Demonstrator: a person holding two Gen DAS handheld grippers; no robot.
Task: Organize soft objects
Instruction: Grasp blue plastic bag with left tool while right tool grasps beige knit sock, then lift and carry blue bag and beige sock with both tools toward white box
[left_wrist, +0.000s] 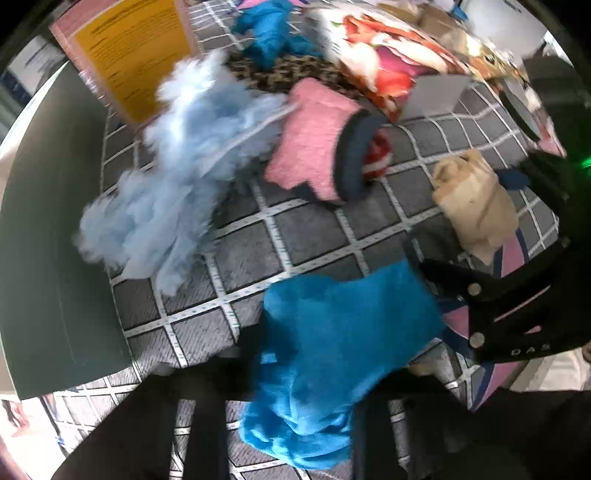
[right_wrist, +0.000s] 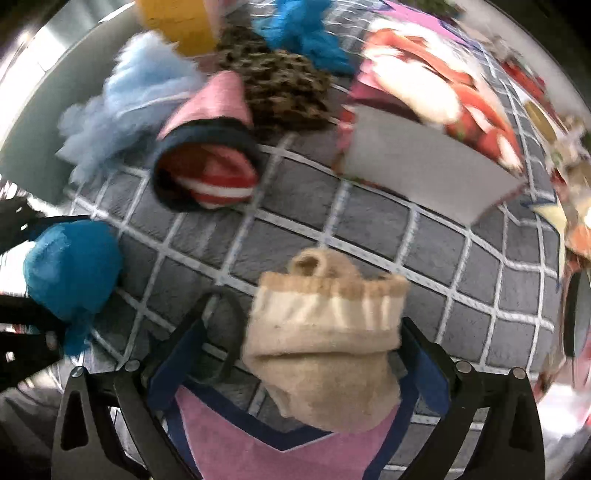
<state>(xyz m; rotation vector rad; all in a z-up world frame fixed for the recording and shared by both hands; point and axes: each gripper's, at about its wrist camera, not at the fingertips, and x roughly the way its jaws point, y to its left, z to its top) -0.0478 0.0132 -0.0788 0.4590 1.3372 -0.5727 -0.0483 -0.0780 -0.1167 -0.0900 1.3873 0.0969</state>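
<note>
My left gripper (left_wrist: 295, 387) points down and is shut on a bright blue fuzzy sock (left_wrist: 332, 350), which bunches up between its black fingers above the grey checked blanket (left_wrist: 295, 229). The same sock (right_wrist: 70, 273) shows at the left of the right wrist view. My right gripper (right_wrist: 308, 321) stands open around a beige sock (right_wrist: 321, 343) with a gap on the left side. The beige sock lies partly on a pink mat with a navy border (right_wrist: 240, 435). A pale blue fluffy item (left_wrist: 177, 166) and a pink sock with a navy cuff (left_wrist: 317, 144) lie further back.
A leopard-print item (right_wrist: 280, 85), a second bright blue fuzzy piece (right_wrist: 306, 29), a colourful patterned cloth (left_wrist: 388, 62) and a grey card (right_wrist: 417, 170) lie at the back. A yellow sheet (left_wrist: 136, 51) stands at the back left. A dark panel (left_wrist: 48, 240) borders the blanket's left edge.
</note>
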